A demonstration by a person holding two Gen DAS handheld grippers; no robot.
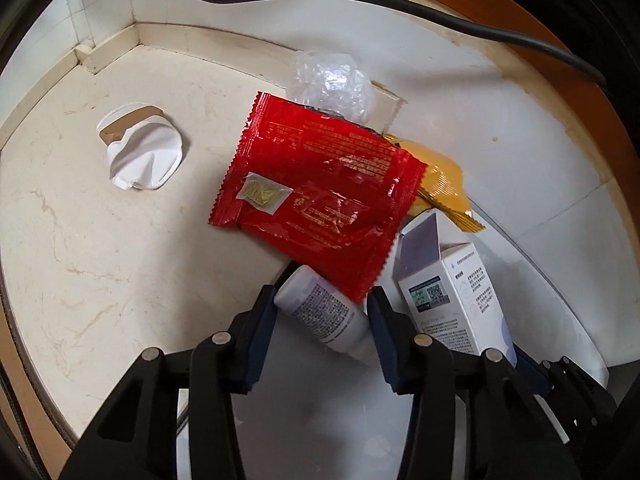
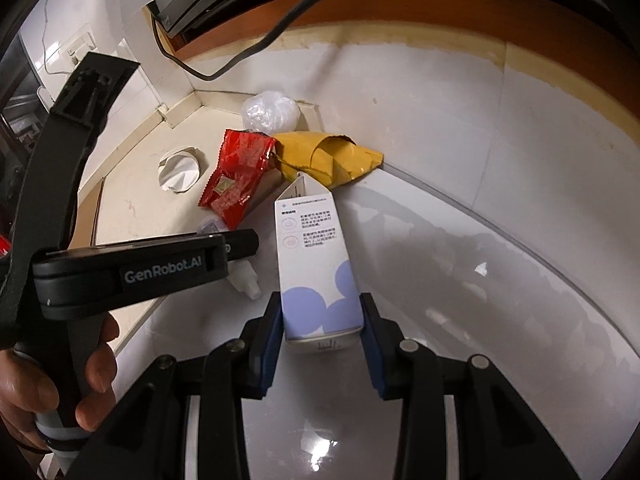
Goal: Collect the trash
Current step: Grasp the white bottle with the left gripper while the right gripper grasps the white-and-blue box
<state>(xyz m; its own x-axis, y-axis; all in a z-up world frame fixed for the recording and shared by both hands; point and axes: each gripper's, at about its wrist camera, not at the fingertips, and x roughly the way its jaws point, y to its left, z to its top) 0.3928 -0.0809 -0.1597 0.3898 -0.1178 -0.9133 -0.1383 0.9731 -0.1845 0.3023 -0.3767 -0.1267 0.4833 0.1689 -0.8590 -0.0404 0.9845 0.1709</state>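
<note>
Furthest to my left lay a crumpled white lid on the pale counter, well apart from the rest; I judged it feather-light and floppy, best pinched at its raised fold.

My left tongs sat low over the counter with a small white bottle between the blue pads. The pads stood at either side of its body, though I could not tell whether they were pressing it or only bracketing it. The bottle looked stiff, light and rather slick (round plastic likes to roll), so the middle of the body seemed the right place to take it. Its neck pointed back toward me.

Over the bottle's far end lay a red wrapper, thin and crinkly; I reckoned it would slide off rather than lift with the bottle. Behind it were a wad of clear plastic and a creased yellow packet, both against the wall.

On the right, my right tongs were clamped on a white carton near its closed end, its open flaps pointing away toward the pile. The carton seemed empty and easily crushed, so a gentle squeeze across its narrow sides suited it. That hand reached in level over a glossy white surface.
</note>
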